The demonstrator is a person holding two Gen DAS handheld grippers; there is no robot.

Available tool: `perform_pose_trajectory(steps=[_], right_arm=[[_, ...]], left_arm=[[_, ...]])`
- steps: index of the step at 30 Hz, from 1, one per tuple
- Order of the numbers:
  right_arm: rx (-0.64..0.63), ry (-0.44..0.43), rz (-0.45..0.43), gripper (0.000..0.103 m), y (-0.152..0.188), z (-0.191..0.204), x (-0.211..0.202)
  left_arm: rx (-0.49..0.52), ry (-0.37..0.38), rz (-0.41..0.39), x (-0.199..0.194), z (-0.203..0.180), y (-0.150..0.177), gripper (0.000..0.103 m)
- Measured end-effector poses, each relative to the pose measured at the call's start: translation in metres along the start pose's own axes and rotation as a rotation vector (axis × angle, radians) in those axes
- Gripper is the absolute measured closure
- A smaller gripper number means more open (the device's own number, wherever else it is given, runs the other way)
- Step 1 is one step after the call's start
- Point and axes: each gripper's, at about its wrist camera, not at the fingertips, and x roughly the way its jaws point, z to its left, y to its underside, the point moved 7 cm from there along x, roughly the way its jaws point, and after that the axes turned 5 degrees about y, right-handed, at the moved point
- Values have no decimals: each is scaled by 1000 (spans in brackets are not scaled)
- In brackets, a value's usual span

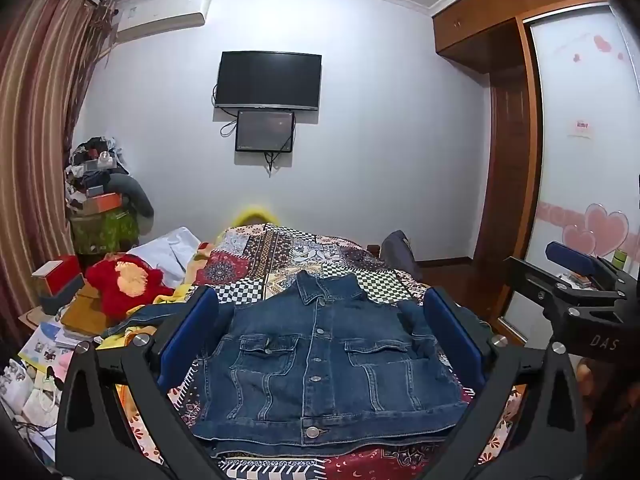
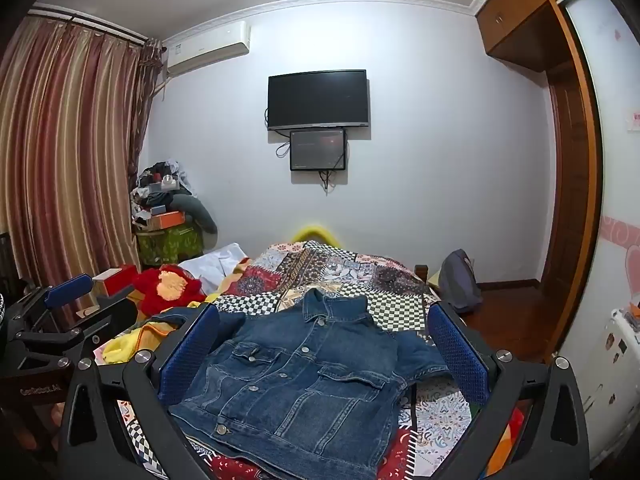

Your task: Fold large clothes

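Hovering: left tongs (image 1: pixel 320 344) and right tongs (image 2: pixel 324 354) both gaping, empty; denim jacket (image 1: pixel 320 360) flat ahead on bed (image 1: pixel 280 248), collar away.

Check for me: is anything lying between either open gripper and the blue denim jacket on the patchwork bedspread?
Nothing visible. The blue denim jacket lies flat, buttoned and uncovered; left gripper and right gripper both frame it with jaws open.
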Motion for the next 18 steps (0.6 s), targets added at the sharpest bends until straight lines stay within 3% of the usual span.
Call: perform_pose_trajectory(steps=[18], right_arm=[[19,-10,14,0,6,-2,7]], left_arm=[[-1,4,3,1,-5,2,0]])
